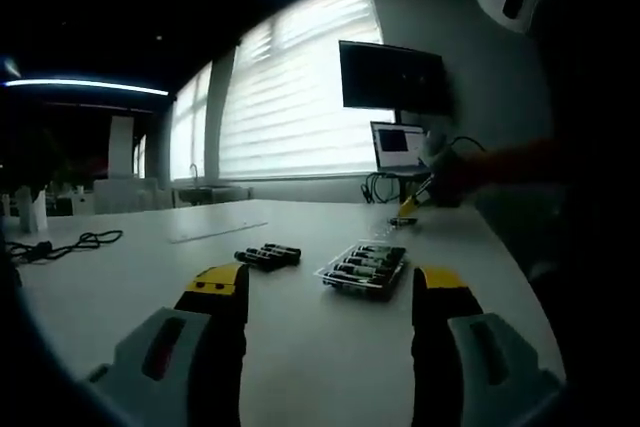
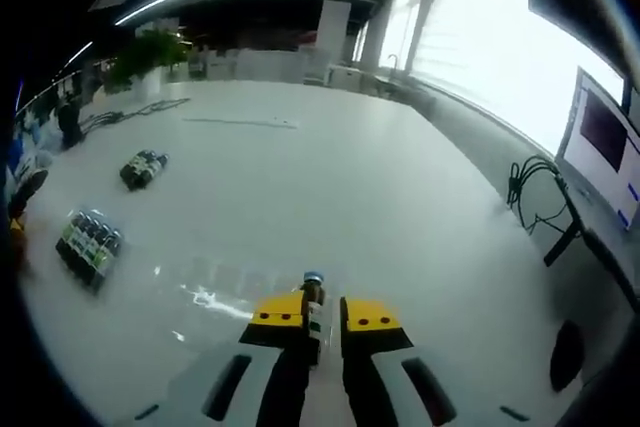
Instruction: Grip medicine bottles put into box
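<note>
Yellow-tipped jaws of the right gripper rise from the bottom of the right gripper view, clenched on a small medicine bottle whose blue cap stands upright just above the jaw tips, over the white bench. Well off to the left of those jaws lies a clear box already lined with dark bottles, and farther ahead on the same side a small cluster of loose bottles lies on the bench top. A black cable coils far to the right of the jaws, beside a laptop at the bench edge. In the left gripper view, the left gripper stands released, its two jaws wide apart with nothing between them. Just ahead, between the two jaw tips and nearer the right one, sits the box of bottles; the loose bottles lie beside it, ahead of the left jaw. A dark monitor hangs before bright window blinds far beyond the jaws, and a cable trails at the far left of the bench.
</note>
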`<action>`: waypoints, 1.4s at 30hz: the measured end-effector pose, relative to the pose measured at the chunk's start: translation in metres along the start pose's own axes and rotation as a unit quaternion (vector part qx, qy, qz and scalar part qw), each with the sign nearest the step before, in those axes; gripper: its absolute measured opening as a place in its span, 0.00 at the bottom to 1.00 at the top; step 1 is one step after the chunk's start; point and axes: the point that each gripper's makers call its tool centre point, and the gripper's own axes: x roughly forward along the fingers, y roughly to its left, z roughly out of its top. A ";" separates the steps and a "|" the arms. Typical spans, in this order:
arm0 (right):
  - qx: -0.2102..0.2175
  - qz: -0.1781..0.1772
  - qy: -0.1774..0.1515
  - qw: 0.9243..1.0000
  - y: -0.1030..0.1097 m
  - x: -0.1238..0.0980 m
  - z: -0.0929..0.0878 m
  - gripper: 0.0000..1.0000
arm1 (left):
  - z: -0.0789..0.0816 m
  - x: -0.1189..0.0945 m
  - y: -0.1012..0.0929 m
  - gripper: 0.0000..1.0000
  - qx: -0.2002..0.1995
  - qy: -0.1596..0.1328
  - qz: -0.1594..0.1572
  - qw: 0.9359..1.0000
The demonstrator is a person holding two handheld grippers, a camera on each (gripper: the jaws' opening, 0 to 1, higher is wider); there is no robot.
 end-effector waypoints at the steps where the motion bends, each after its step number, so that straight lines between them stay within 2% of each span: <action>1: 0.003 0.001 -0.001 1.000 -0.001 0.001 0.000 0.12 | 0.000 0.000 0.000 0.59 0.000 0.000 0.000 1.000; 5: 0.017 0.013 0.005 1.000 0.002 0.005 -0.003 0.15 | 0.000 0.000 0.000 0.59 0.001 0.001 0.001 1.000; 14: 0.021 0.028 0.018 0.999 0.010 0.010 -0.005 0.13 | -0.002 0.000 0.000 0.58 0.003 0.005 0.004 1.000; 32: 0.028 0.067 0.018 0.997 0.063 -0.002 -0.002 0.12 | -0.002 -0.001 -0.001 0.58 0.003 0.005 0.001 1.000; 42: 0.025 0.063 0.010 0.998 0.065 -0.002 0.001 0.13 | -0.001 -0.001 -0.001 0.58 0.002 0.000 0.000 1.000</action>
